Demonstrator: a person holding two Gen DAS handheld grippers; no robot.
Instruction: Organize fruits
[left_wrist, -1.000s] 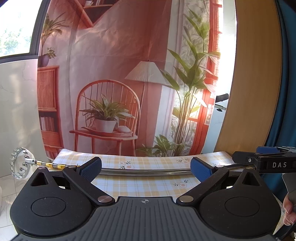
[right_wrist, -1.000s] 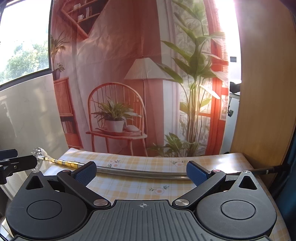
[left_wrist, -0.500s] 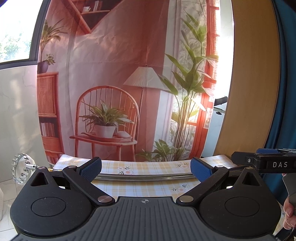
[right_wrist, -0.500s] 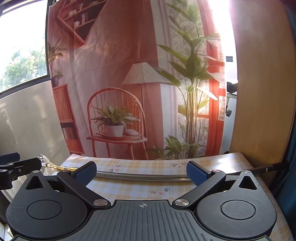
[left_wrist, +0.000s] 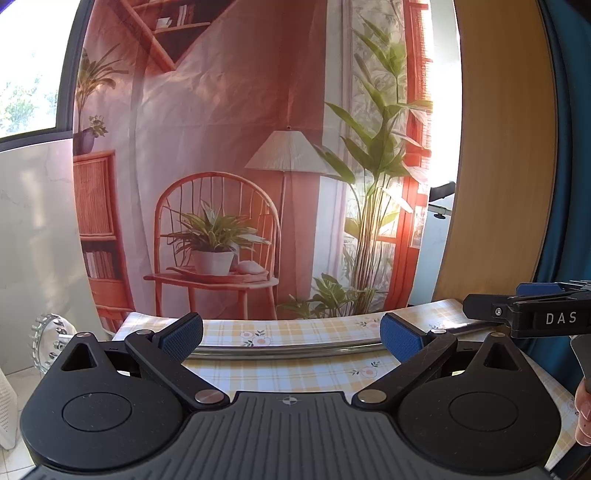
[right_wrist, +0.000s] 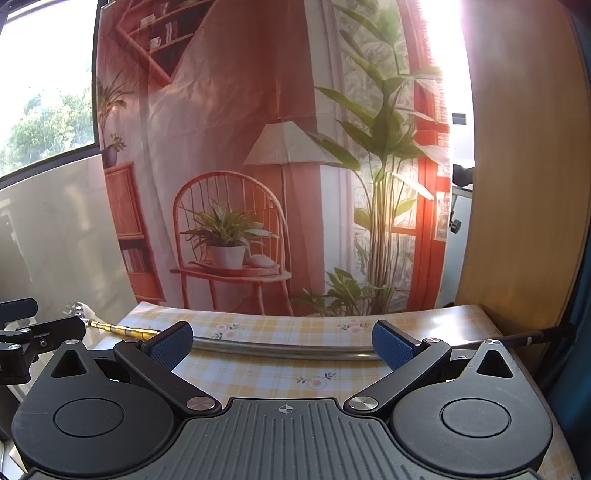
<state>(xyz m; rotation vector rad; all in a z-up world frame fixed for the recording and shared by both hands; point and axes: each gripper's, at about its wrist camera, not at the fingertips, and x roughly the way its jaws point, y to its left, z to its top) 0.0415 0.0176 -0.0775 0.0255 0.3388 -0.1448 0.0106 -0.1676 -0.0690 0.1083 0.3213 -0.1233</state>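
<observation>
No fruit shows in either view. My left gripper (left_wrist: 291, 338) is open over the far part of a table with a yellow checked cloth (left_wrist: 295, 373), nothing between its blue pads. My right gripper (right_wrist: 282, 343) is open too and holds nothing; it also appears at the right edge of the left wrist view as a black bar marked DAS (left_wrist: 535, 315). The left gripper's side shows at the left edge of the right wrist view (right_wrist: 33, 334). Both point level at a printed backdrop.
A long metal rod (right_wrist: 288, 349) with a gold end lies across the cloth near its far edge. A printed room backdrop (left_wrist: 240, 166) hangs behind the table. A wooden panel (left_wrist: 498, 166) stands at the right, a fingertip (left_wrist: 583, 413) shows at lower right.
Both cameras have tilted upward: the table and rod sit lower in view and more of the backdrop's shelves shows. Both grippers stay open.
</observation>
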